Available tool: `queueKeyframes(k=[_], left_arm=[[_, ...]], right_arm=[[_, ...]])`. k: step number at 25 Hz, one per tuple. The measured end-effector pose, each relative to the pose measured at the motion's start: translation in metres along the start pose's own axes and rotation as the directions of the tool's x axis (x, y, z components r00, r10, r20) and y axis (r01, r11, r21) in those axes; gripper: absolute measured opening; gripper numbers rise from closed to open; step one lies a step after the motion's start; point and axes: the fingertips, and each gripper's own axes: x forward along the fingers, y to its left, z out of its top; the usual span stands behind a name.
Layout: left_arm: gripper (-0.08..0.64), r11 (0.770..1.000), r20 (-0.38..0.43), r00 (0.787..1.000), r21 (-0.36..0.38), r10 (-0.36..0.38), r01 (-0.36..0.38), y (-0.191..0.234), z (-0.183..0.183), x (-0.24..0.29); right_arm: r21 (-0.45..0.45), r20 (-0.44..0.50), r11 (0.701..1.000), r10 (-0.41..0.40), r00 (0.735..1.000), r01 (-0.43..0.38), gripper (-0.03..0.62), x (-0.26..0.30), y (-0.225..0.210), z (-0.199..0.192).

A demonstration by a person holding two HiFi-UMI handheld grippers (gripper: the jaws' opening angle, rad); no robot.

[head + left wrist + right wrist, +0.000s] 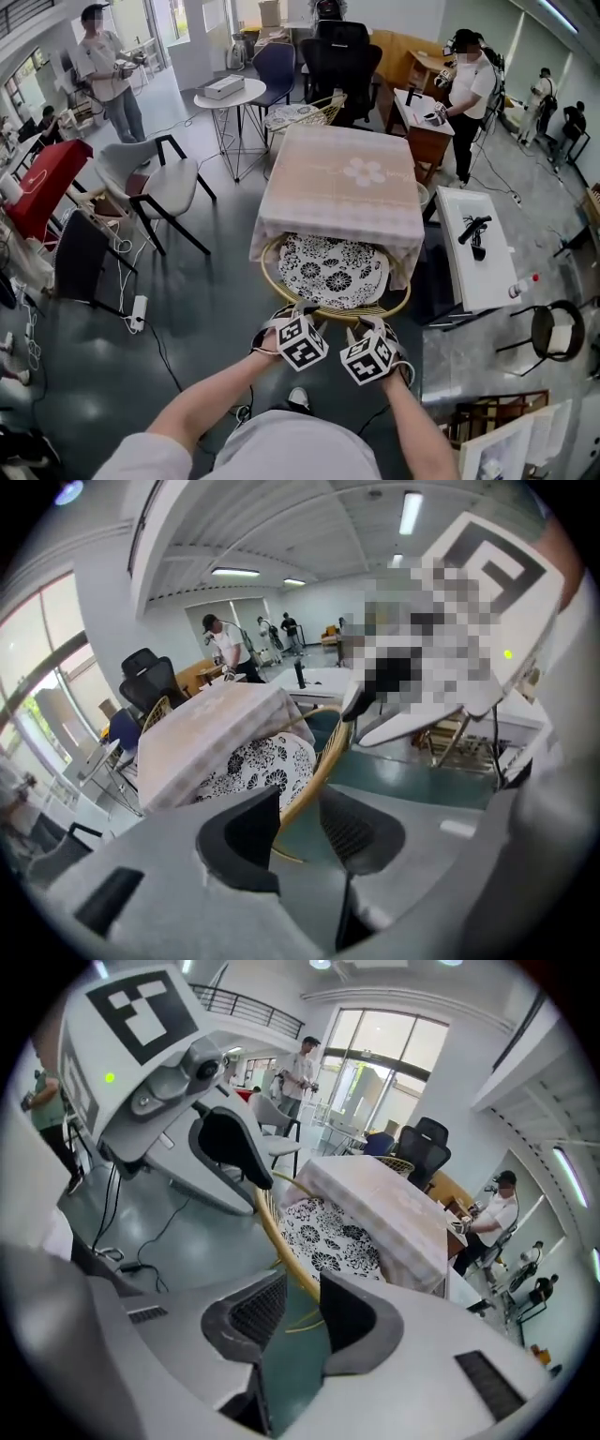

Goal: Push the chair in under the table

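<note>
The chair (334,270) has a round yellow cane frame and a black-and-white flowered cushion. Its seat sits partly beneath the table (342,183), which wears a pale pink cloth. Both grippers hover side by side just above the chair's near back rim (328,314). My left gripper (294,317) is open; in the left gripper view the cane rim (323,761) runs past the gap of its jaws (300,829) with no pad pressing on it. My right gripper (371,326) is open too, and the rim (281,1246) shows beyond its spread jaws (302,1312).
A white chair with black legs (155,183) and a dark chair (80,262) stand left. A power strip and cables (139,312) lie on the floor. A white side table (478,248) is on the right. A round table (230,91), office chairs (342,56) and people are behind.
</note>
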Motion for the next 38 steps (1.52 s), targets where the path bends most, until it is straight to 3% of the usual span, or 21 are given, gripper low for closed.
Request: queueKeyframes(k=[6,12,17,20,24,38], left_arm=[[0.132,0.972,0.131,0.991,-0.231,-0.011,0.041,-0.023,0.023,-0.023],[0.086,0.926,0.236,0.971,-0.374,0.038,0.055,-0.048,0.043,-0.052],[0.061,0.912,0.296,0.952,-0.408,0.076,0.054,-0.071,0.059,-0.077],[0.008,0.903,0.315,0.945,-0.426,0.088,0.058,-0.083,0.064,-0.088],[0.006,0.899,0.332,0.938,-0.434,0.104,0.054,-0.097,0.07,-0.096],[0.005,0.878,0.308,0.94,-0.479,0.143,0.024,-0.099,0.063,-0.106]], right_arm=[[0.235,0.138,0.972,-0.014,0.99,-0.018,0.052,-0.038,0.002,0.013],[0.391,0.243,0.92,-0.063,0.968,-0.038,0.026,-0.082,0.008,0.013],[0.443,0.295,0.894,-0.083,0.952,-0.06,0.014,-0.114,0.02,0.01],[0.476,0.325,0.877,-0.097,0.941,-0.074,0.003,-0.131,0.026,0.007],[0.513,0.359,0.853,-0.11,0.927,-0.098,0.003,-0.144,0.032,0.002],[0.519,0.385,0.845,-0.093,0.918,-0.132,0.003,-0.149,0.039,0.006]])
